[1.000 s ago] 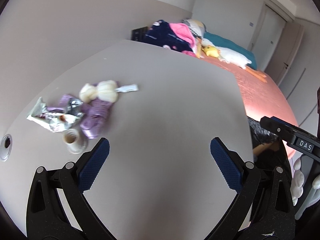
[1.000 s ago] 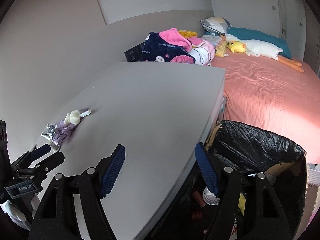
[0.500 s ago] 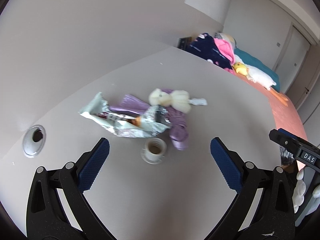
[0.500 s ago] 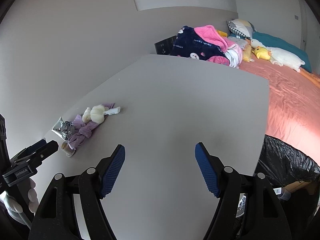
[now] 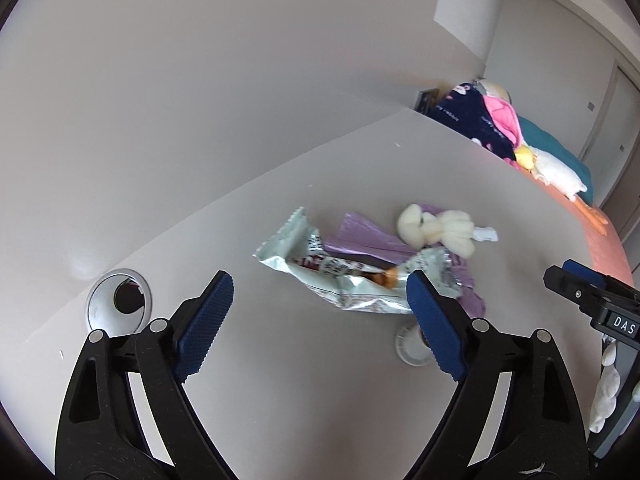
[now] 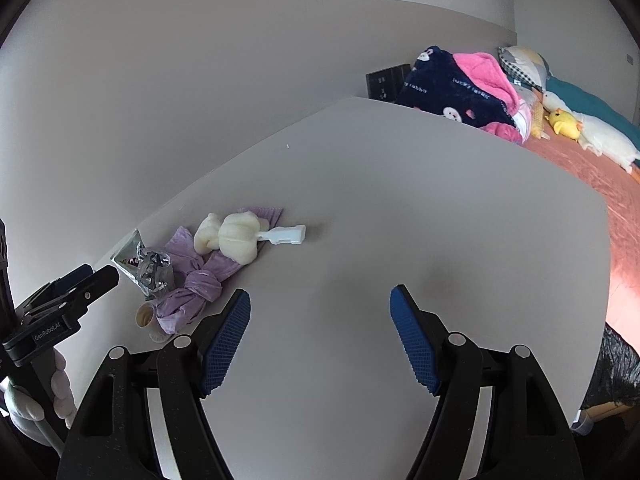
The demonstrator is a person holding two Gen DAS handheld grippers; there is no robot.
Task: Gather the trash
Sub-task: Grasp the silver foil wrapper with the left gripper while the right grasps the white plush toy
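Behind snack wrapper (image 5: 340, 276): purple bag (image 5: 368, 238), cream lump (image 5: 436, 228), possibly cup (image 5: 412, 346).

The trash lies in one cluster on the surface (image 5: 280, 380), toward the wall. The snack wrapper (image 5: 340, 276) lies at the cluster's left, partly over the knotted bag (image 6: 192, 292); the two soft lumps (image 5: 436, 228) rest on the bag's far end, the small plastic piece (image 6: 286, 235) just right of them. The little cup (image 6: 145, 315) sits nearest. The cable hole (image 5: 119, 300) lies left, well apart. The bed (image 6: 624, 208) stands beyond the surface's right edge.
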